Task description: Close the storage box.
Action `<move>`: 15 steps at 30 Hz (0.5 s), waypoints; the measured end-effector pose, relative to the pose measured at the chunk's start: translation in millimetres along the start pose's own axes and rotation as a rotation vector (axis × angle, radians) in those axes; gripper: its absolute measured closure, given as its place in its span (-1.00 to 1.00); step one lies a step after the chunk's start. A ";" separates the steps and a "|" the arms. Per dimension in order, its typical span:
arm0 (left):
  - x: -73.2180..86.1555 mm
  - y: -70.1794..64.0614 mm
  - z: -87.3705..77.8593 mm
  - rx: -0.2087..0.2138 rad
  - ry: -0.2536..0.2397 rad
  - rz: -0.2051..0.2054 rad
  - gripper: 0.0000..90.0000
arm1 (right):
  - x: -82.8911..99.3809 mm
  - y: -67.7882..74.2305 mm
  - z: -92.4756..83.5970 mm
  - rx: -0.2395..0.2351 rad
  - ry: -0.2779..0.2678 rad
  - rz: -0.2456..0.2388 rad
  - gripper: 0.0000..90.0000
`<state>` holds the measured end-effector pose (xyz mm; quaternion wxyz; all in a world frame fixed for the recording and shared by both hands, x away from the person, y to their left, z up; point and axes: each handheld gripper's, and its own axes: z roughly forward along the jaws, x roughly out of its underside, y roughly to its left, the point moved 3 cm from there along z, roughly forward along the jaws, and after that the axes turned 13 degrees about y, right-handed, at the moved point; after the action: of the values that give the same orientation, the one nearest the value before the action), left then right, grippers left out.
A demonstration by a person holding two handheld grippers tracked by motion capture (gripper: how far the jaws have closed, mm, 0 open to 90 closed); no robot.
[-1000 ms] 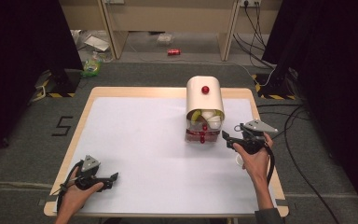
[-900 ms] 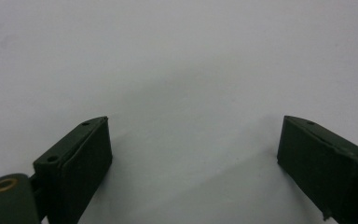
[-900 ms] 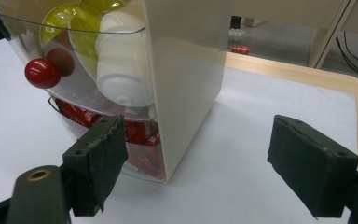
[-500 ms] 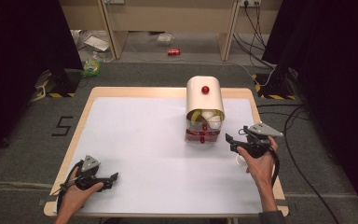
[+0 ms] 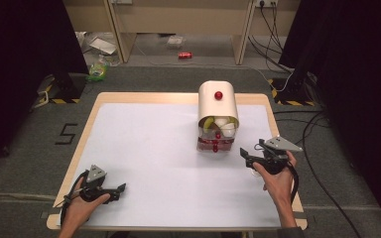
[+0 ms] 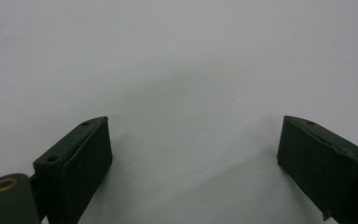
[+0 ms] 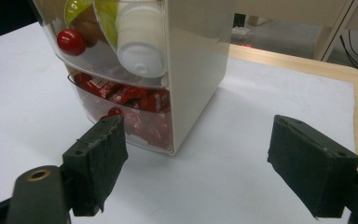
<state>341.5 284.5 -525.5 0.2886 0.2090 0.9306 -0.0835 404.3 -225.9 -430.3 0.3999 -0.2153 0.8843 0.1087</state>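
A cream drawer box point(image 5: 218, 106) stands toward the far right of the white table point(image 5: 144, 148), its clear drawers holding red packets point(image 7: 137, 100) and a white bottle point(image 7: 140, 39). The right gripper point(image 5: 249, 153) sits just beside its front, jaws wide and empty. The left gripper point(image 5: 116, 188) rests near the front left edge, jaws also wide

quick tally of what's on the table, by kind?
Cream drawer cabinet: 1
Clear drawers in it: 2, upper and lower
Red round knobs: 3, top, upper drawer, lower drawer
Claws: 2, left claw, right claw, both open and empty
Total: 8
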 end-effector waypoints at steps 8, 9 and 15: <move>0.0 -0.1 0.1 0.000 0.000 -0.001 -0.80 | 5.7 0.7 2.4 -0.004 0.016 -0.003 -0.56; -0.1 -0.1 0.1 0.000 0.000 0.000 -0.80 | 6.0 1.2 2.2 -0.005 0.016 -0.003 -0.56; 0.1 0.0 -0.1 0.000 -0.001 0.000 -0.80 | 7.4 4.3 -0.1 -0.008 0.018 -0.004 -0.56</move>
<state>341.4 284.5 -525.5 0.2891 0.2090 0.9305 -0.0837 397.9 -224.3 -435.7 0.3915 -0.2197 0.8868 0.1093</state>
